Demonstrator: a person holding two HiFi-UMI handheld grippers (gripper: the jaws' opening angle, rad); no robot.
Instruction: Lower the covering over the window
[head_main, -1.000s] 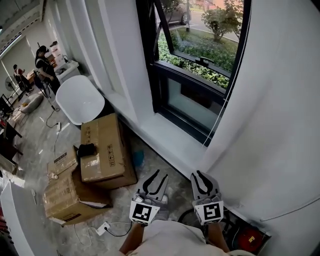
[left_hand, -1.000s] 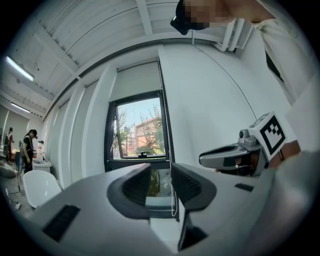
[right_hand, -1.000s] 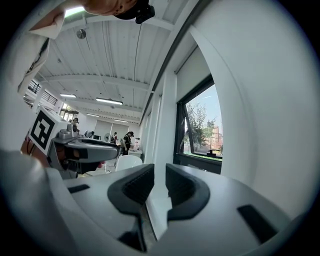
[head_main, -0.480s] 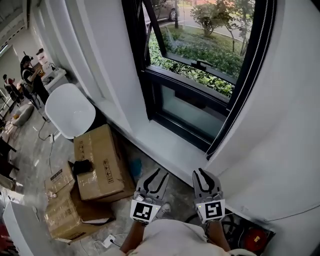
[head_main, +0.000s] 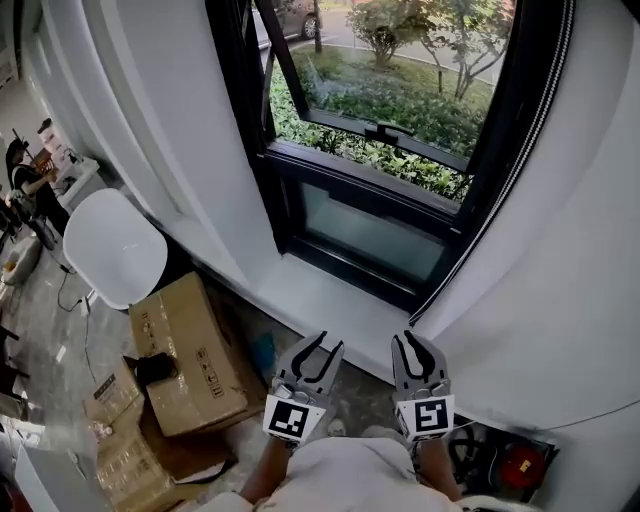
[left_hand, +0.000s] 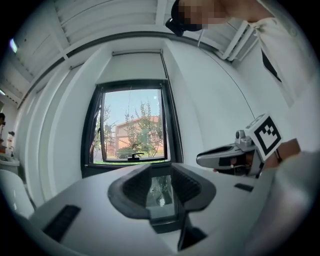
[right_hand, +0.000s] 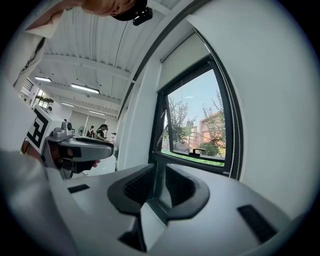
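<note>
black framing rings the window (head_main: 390, 130) in the head view, its glass bare down to the white sill (head_main: 320, 300). both tongs hang just short of the sill's near edge, left gripper (head_main: 320, 350) beside right gripper (head_main: 413, 345).

in the left gripper view the jaws stand wide, have just been closing a little, and hold nothing. what we take for the blind (left_hand: 136, 67) covers only a strip at the window's top edge.

in the right gripper view the jaws are about half apart and empty, and the bead chain (right_hand: 231, 150) hangs down the window's right edge.

we judge this the approach step. next we need to bring one gripper to that chain, close on it and pull.
</note>
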